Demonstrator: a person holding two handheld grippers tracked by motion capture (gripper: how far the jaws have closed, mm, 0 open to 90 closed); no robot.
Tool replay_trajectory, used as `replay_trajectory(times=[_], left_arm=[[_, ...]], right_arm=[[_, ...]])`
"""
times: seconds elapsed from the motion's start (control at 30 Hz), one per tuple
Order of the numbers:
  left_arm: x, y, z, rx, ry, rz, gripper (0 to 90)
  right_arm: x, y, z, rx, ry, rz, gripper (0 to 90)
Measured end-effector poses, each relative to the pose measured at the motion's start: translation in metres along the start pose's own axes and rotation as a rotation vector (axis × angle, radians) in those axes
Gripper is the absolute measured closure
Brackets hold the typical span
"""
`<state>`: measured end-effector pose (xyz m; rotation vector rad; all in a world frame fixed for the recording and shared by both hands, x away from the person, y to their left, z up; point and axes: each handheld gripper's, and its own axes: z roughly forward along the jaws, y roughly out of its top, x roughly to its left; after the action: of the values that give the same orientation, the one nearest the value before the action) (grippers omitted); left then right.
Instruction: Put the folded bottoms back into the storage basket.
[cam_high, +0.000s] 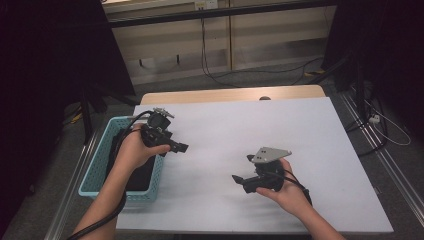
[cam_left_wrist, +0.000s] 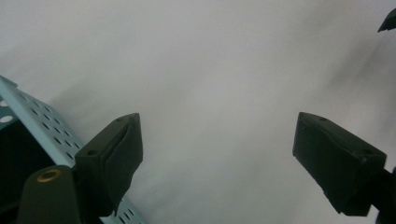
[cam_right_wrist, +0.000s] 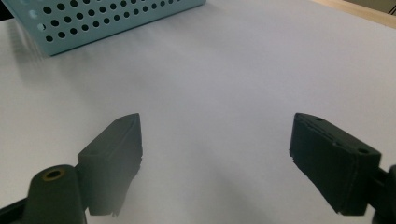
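A person's hands each hold a black two-jaw gripper over a white table (cam_high: 240, 125). My left gripper (cam_high: 180, 148) hovers at the right rim of a light blue perforated basket (cam_high: 100, 165), jaws wide apart with nothing between them (cam_left_wrist: 217, 140). The basket's wall (cam_left_wrist: 37, 116) shows at the lower left of the left gripper view, dark inside. My right gripper (cam_high: 239, 180), topped by a grey three-cornered plate, sits low near the table's front and points left. Its jaws stand open over bare white table (cam_right_wrist: 215, 144), and the basket (cam_right_wrist: 102, 18) lies ahead of it.
Something dark lies inside the basket (cam_high: 135, 175); what it is I cannot tell. A wooden strip (cam_high: 230, 94) edges the table's far side. Cables (cam_high: 215, 75) run over the floor behind, and a metal rail (cam_high: 395, 170) flanks the right side.
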<state>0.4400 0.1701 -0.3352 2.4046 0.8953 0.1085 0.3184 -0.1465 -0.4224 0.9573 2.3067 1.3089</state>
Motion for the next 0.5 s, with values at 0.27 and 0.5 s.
replay_trajectory(times=[0.27, 0.5], left_arm=[[-0.009, -0.004, 0.008, -0.011, -0.027, 0.0, 16.0], [-0.016, -0.007, 0.015, -0.011, -0.041, 0.016, 16.0]], right_arm=[[-0.006, -0.009, -0.009, 0.014, -0.01, 0.011, 16.9], [-0.011, -0.017, -0.017, 0.022, -0.014, 0.015, 16.9]])
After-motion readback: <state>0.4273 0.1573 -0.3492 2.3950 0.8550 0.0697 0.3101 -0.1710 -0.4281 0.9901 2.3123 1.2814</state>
